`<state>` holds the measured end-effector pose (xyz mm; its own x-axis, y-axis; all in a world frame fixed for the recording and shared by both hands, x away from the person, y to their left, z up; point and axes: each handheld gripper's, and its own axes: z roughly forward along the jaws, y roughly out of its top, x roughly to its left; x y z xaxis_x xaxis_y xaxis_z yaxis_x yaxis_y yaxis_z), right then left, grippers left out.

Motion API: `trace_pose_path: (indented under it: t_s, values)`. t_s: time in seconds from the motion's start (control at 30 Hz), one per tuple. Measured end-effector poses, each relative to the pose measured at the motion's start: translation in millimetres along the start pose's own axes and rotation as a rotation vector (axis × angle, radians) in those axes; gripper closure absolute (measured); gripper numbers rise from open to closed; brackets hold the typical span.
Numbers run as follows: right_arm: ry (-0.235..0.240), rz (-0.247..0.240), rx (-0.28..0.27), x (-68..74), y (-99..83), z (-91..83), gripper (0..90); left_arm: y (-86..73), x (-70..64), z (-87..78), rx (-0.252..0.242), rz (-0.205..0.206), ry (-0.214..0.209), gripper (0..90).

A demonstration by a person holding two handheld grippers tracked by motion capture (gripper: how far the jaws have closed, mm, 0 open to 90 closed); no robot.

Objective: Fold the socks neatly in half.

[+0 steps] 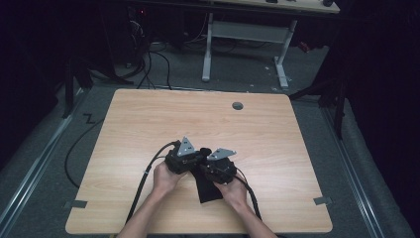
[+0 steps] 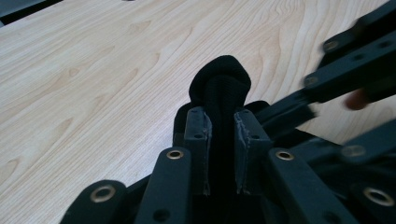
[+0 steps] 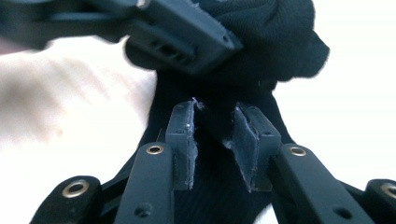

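A black ribbed sock (image 1: 209, 189) lies on the wooden table (image 1: 148, 119) near its front edge, between the person's hands. My left gripper (image 1: 198, 157) is shut on one bunched end of it; in the left gripper view the fabric (image 2: 219, 79) bulges out past the gripper's (image 2: 219, 116) pads. My right gripper (image 1: 207, 167) meets it from the right, and its jaws reach in close beside the sock (image 2: 327, 79). In the right gripper view my right gripper (image 3: 217, 114) is shut on a fold of the sock (image 3: 280, 42), just below the left gripper's jaw.
A round cable hole (image 1: 237, 105) sits near the table's far edge. Cables trail from both grippers off the front edge. A white-legged desk (image 1: 247, 34) stands behind on the grey floor, and tape marks (image 1: 323, 201) sit at the front corners.
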<state>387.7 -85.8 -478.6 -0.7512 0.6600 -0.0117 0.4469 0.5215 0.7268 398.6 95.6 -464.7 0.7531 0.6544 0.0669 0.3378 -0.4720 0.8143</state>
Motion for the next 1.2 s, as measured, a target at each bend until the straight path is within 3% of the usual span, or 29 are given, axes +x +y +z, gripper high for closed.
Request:
trace_pose_path:
  t_s: [0.17,0.33,0.5,0.6,0.73,0.87,1.0,1.2]
  values:
    - [0.007,-0.007,0.009,0.0,-17.7,-16.5,67.7,-5.1,-5.4,0.9,0.010,0.028,-0.022,77.5]
    - [-0.004,-0.019,0.035,-2.9,-27.7,-17.4,67.5,-13.0,-7.8,4.5,0.030,0.025,-0.062,76.8]
    - [-0.011,-0.013,0.044,-2.3,-31.8,-10.3,67.4,-18.5,-8.6,8.8,0.052,-0.016,-0.096,71.5]
    - [-0.013,-0.013,0.039,-2.0,-31.9,-9.7,67.4,-21.3,-7.8,9.8,0.063,-0.061,-0.110,60.8]
    - [-0.011,-0.011,0.039,-2.3,-32.0,-9.6,67.4,-21.5,-7.3,5.9,0.045,-0.095,-0.126,53.4]
    - [-0.011,-0.004,0.039,-2.3,-32.0,-9.1,67.5,-18.2,-8.7,-0.7,0.016,-0.104,-0.138,48.4]
    - [-0.011,-0.006,0.034,-2.8,-32.0,-8.3,67.6,-14.3,-9.5,-8.5,-0.012,-0.105,-0.150,47.0]
    - [-0.012,-0.007,0.033,-2.8,-32.3,-8.1,67.6,-10.9,-4.9,-20.1,-0.067,-0.148,-0.160,45.8]
